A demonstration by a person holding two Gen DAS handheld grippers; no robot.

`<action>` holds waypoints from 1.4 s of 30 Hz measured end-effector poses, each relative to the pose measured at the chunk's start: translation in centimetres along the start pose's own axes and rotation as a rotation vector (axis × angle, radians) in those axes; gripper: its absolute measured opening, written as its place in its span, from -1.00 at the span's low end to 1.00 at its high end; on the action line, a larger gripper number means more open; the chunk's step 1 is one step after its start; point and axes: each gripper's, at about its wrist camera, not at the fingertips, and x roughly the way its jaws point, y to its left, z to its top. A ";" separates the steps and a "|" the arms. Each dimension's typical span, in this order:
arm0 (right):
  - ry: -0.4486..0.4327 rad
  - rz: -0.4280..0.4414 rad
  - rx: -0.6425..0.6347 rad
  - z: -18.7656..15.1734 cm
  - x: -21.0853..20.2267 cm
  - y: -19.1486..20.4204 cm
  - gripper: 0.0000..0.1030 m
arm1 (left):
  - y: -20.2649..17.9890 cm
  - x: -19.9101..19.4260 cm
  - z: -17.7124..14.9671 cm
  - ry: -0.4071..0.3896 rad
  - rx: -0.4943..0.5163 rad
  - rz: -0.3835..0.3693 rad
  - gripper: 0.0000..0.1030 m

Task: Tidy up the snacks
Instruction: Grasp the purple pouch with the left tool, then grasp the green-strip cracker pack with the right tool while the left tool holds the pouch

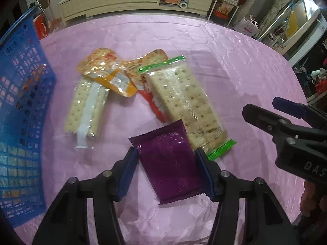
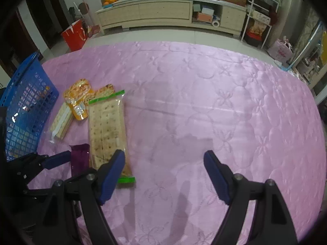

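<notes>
Left wrist view first: we see the left tongs (image 1: 165,153) pointing down at the table, partly closed, with the two blue pads against the long sides of a purple packet (image 1: 171,163). The packet lies flat on the pink cloth (image 1: 235,61), a bit slanted, and the pads hold it from the left and the right. Its far corner lies on top of a long cracker pack with green ends (image 1: 184,102), which stretches away from us up the table. A red and orange packet (image 1: 150,77) is tucked under the far half of that cracker pack. Just left of it lies an orange packet (image 1: 106,75), and its near end rests on a smaller cracker pack with a white strip (image 1: 85,110). Far over on the left stands a blue basket (image 1: 22,102) with holes in its wall; something orange shows through the holes, but we cannot tell what it is. In the right wrist view, the right tongs (image 2: 163,155) are wide open with nothing between the pads, only bare pink cloth below. Their left pad sits in front of the near end of the long cracker pack; we cannot tell if it touches. The right tongs are well to the right of the snacks. Behind the table we see a long pale cabinet (image 2: 163,10) and a red bag (image 2: 74,35) on the floor.
</notes>
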 end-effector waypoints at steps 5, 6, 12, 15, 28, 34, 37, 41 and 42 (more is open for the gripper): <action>0.011 -0.002 -0.026 0.2 0.5 1.2 0.61 | 1.3 -2.0 -0.1 -0.044 0.022 0.043 0.06; 0.016 0.005 -0.032 0.3 0.7 1.7 0.61 | 1.7 -2.3 -0.1 -0.052 0.029 0.050 0.06; 0.046 0.035 -0.102 0.3 2.4 4.4 0.61 | 2.5 -3.3 0.2 -0.072 0.066 0.114 0.06; 0.085 0.066 -0.130 0.2 3.5 5.2 0.61 | 2.9 -3.3 0.0 -0.070 0.075 0.119 0.06; 0.090 0.094 -0.178 0.8 5.0 6.8 0.62 | 2.6 -3.0 -0.9 -0.073 0.136 0.196 0.05; 0.060 0.052 -0.201 0.0 4.7 7.8 0.12 | 2.7 -3.3 -1.3 -0.086 0.133 0.203 0.05; 0.052 0.087 -0.163 -0.4 3.7 6.9 0.12 | 2.4 -3.4 -1.1 -0.098 0.130 0.192 0.05; 0.025 0.072 -0.121 -1.3 1.9 6.4 0.12 | 2.2 -4.3 -1.7 -0.113 0.147 0.157 0.05; 0.018 0.068 -0.115 -1.6 1.4 6.4 0.12 | 2.1 -4.6 -1.8 -0.116 0.154 0.154 0.05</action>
